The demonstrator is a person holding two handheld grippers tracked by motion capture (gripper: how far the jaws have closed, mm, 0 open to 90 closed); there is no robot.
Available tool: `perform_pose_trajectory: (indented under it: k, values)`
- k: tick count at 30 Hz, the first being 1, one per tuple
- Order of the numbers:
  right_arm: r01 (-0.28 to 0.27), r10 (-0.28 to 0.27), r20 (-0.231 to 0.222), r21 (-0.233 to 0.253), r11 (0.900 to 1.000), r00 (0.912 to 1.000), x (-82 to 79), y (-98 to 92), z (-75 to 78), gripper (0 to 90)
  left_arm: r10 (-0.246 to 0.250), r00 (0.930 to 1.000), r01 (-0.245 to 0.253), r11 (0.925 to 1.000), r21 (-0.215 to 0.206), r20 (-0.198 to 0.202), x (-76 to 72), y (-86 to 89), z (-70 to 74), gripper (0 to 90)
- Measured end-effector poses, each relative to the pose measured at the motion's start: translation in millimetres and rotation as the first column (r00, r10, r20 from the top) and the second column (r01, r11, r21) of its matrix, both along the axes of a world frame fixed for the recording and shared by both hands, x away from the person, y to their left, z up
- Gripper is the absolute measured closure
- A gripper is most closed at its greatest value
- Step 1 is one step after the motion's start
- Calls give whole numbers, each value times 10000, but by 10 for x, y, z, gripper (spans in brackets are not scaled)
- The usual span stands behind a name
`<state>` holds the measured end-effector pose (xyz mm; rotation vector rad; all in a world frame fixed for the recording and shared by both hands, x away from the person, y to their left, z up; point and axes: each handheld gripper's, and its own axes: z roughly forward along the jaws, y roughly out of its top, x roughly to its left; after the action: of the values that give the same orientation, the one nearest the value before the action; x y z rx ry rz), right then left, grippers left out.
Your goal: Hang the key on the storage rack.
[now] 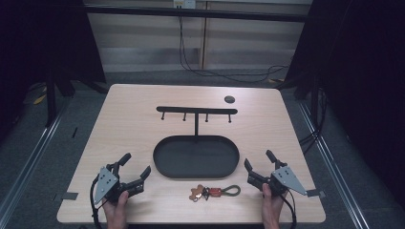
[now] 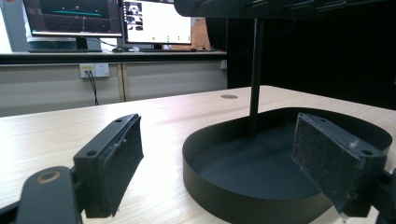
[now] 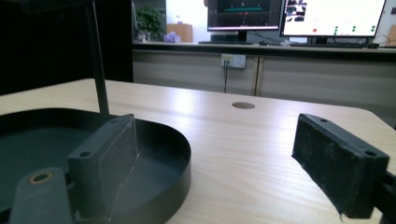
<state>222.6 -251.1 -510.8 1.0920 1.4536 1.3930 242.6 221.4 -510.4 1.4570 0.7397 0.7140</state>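
Both hands sit at six o'clock: left gripper (image 1: 136, 167) and right gripper (image 1: 259, 161) rest on the table (image 1: 129, 109), jaws spread wide, holding nothing. Between them lies a keychain (image 1: 214, 192), just below the black oval tray (image 1: 196, 156) with its hook stand (image 1: 196, 110) at twelve.

Black two-jaw tools (image 1: 137, 168) with grey triangular plates (image 1: 105, 183)

Light fell from above onto the pale wooden tabletop (image 1: 143, 133), leaving the surrounding room dim and the side curtains nearly black. A soft sheen lay across the wood in both gripper views. The bright computer monitors (image 3: 299, 14) were overexposed and blurred, and the near black padded jaws looked soft and unfocused.
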Motion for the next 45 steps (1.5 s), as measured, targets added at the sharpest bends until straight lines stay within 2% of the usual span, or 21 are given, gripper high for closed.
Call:
perform_pose_trajectory:
  k: [2,5,8,10,12,15,19,22,25,26,30,32,35,37,42,45]
  values:
    - [151,-151,-150,-26,9999,9998,10,9,5,130,95,9999,-95,9999,-34,44,5,1,1,159]
    - [362,-355,-251,264,9990,9991,16,-13,5,135,90,10000,-90,9999,-71,20,4,-1,0,159]
    - [409,-410,-477,-21,9992,9980,40,10,14,134,93,10000,-93,10000,-30,31,4,0,1,159]
    - [621,-626,-553,-117,9980,9965,36,21,17,180,105,9999,-105,9999,49,48,3,2,2,159]
    - [524,-515,-300,313,9981,9982,12,-25,6,203,99,9999,-99,9999,40,19,1,0,1,160]
    - [504,-489,-188,876,9949,9986,0,-82,1,218,70,10000,-70,10000,14,-5,-1,-3,1,160]
    - [65,-38,-520,534,9986,9986,26,-52,13,285,70,10000,-70,10000,18,-5,-1,-3,1,159]
    - [-151,198,-794,595,9981,9966,40,-45,27,339,68,10000,-68,10000,9,1,1,-3,1,160]
    - [-428,506,-1071,738,9964,9930,59,-39,57,353,66,10000,-66,10000,6,0,1,-3,1,159]
    - [-603,692,-1186,771,9952,9905,64,-39,71,369,68,10000,-68,10000,-6,3,1,-3,1,159]
    - [-730,828,-1580,669,9951,9840,68,-31,138,396,93,10000,-93,9999,-46,5,3,-3,1,160]
    - [-973,1140,-1957,932,9909,9740,71,-31,182,413,93,10000,-93,9999,-44,4,3,-3,1,160]
    - [-1060,1174,-2154,638,9923,9694,82,-20,218,440,118,9999,-118,9999,-32,61,5,-3,2,160]
    - [-1332,1435,-2177,613,9892,9654,91,-7,227,479,109,9999,-108,9999,-62,32,3,-5,1,160]
    - [-1825,1896,-2369,518,9818,9528,96,29,271,493,57,10000,-57,10000,4,0,0,-3,1,160]
    - [-2036,2105,-2820,540,9776,9360,110,56,309,493,53,10000,-53,10000,4,-1,1,-2,1,159]
